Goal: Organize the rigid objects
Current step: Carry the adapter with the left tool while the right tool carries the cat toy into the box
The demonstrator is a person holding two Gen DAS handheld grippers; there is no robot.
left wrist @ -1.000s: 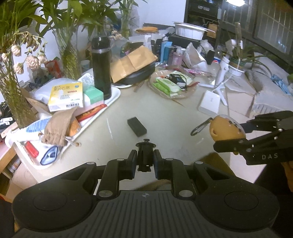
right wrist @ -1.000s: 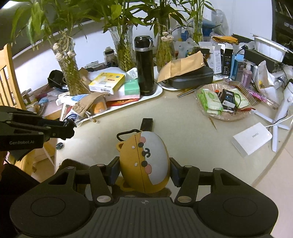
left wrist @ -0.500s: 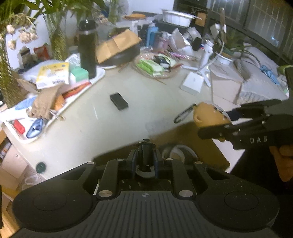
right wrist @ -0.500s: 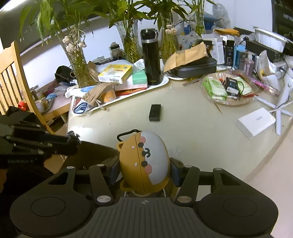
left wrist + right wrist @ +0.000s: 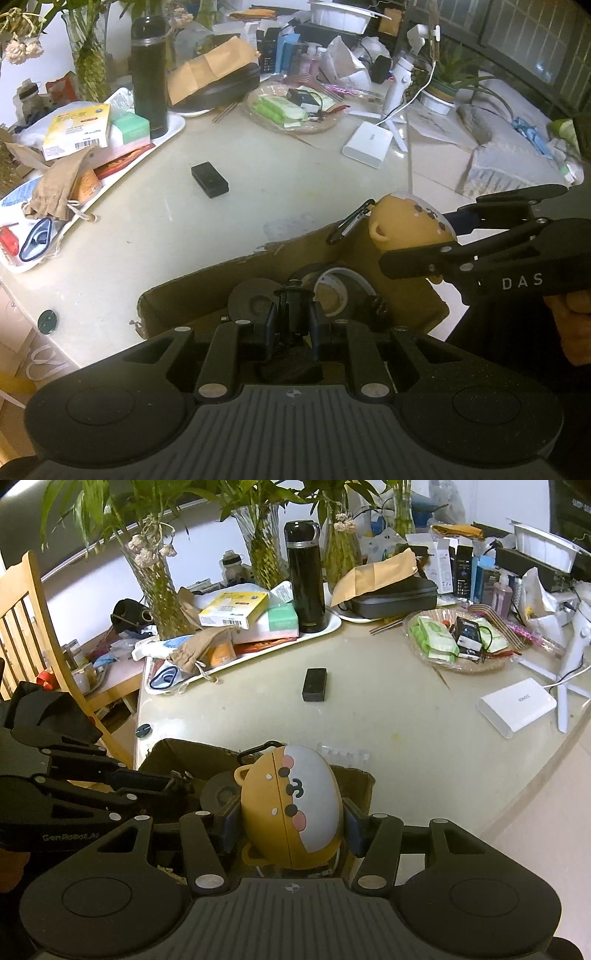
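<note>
My right gripper (image 5: 291, 823) is clamped on the yellow-and-white bear-faced egg-shaped case (image 5: 291, 808), its long axis running away from me, black carabiner (image 5: 255, 751) at the far end. It hangs directly over the open brown cardboard box (image 5: 354, 779) at the desk's near edge, so I judge the coming move is straight down. My left gripper (image 5: 291, 317) is pinched on a small black knob-topped part (image 5: 293, 306), just inside the same box, left of the case. Further out, a small black rectangular block (image 5: 314, 684) lies mid-desk, well apart from both, roughly equally reachable.
</note>
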